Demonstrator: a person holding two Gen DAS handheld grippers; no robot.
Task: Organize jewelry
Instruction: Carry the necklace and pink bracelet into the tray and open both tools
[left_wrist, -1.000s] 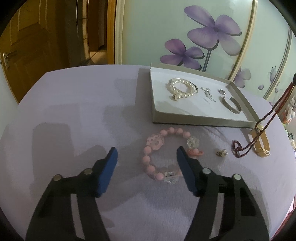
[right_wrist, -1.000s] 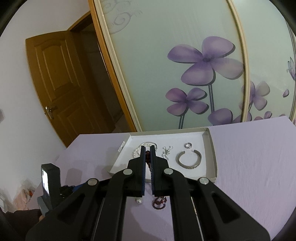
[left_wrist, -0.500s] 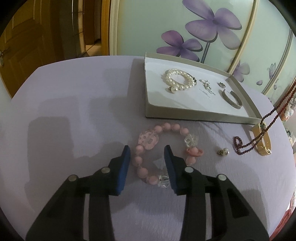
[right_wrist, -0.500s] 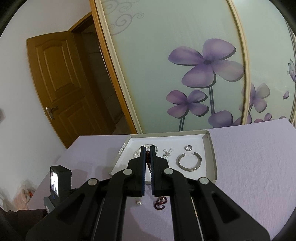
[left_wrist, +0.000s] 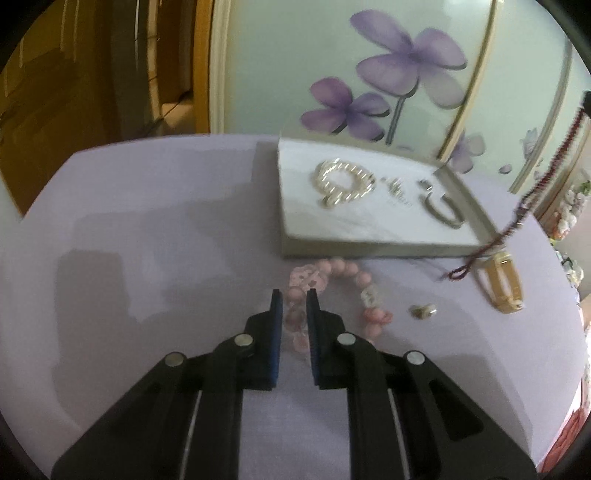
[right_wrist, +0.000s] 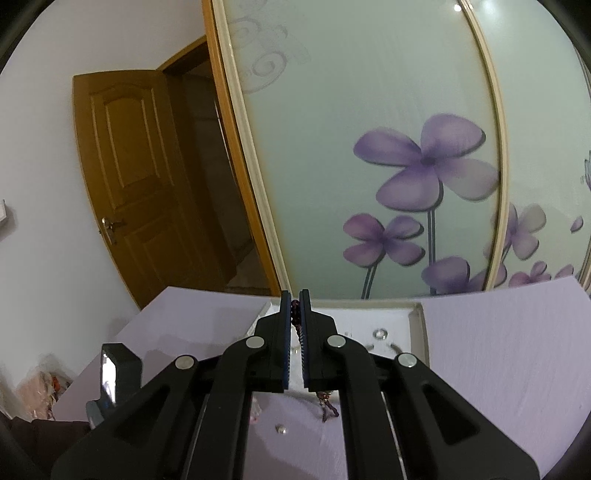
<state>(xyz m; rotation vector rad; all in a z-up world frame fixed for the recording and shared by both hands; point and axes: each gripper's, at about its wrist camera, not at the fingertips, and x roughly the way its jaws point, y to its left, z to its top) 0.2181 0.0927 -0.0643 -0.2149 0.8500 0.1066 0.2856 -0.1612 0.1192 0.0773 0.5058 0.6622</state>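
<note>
A pink bead bracelet lies on the lilac table just in front of the white jewelry tray. My left gripper is shut on the bracelet's near side. The tray holds a pearl bracelet, small silver pieces and a silver bangle. My right gripper is shut on a dark red bead necklace, which hangs down to the table; its lower end touches the cloth.
A gold bangle and a small pearl earring lie right of the pink bracelet. The earring also shows in the right wrist view. A floral glass sliding door stands behind the table, a wooden door to the left.
My left gripper moved forward and closed from wide open onto the pink bracelet. My right gripper rose, lifting the red necklace higher off the table.
</note>
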